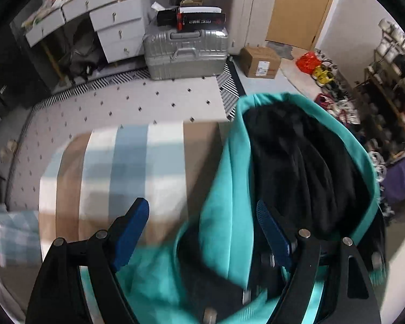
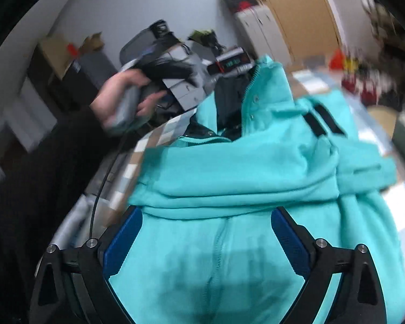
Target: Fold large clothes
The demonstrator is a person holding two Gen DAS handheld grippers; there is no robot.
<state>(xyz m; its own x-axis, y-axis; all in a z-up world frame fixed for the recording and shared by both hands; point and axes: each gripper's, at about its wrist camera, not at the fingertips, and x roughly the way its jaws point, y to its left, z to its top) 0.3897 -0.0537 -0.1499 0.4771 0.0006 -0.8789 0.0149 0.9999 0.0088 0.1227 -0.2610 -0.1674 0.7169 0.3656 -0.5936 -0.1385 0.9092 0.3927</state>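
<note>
With both hand-held grippers [image 1: 202, 229] [image 2: 206, 240] agape over turquoise fleece jacket [image 2: 229, 167], nothing held: risk of bunched folds slumping.

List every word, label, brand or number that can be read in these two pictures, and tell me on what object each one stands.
Nothing can be read with certainty.
Black and red box on the silver suitcase: light lettering, too small and blurred to read.
Cardboard box on the floor: white shipping label, too small to read.
Display on the left gripper's body, right wrist view: green digits, blurred, unreadable.
Teal jacket: no text visible.
</note>
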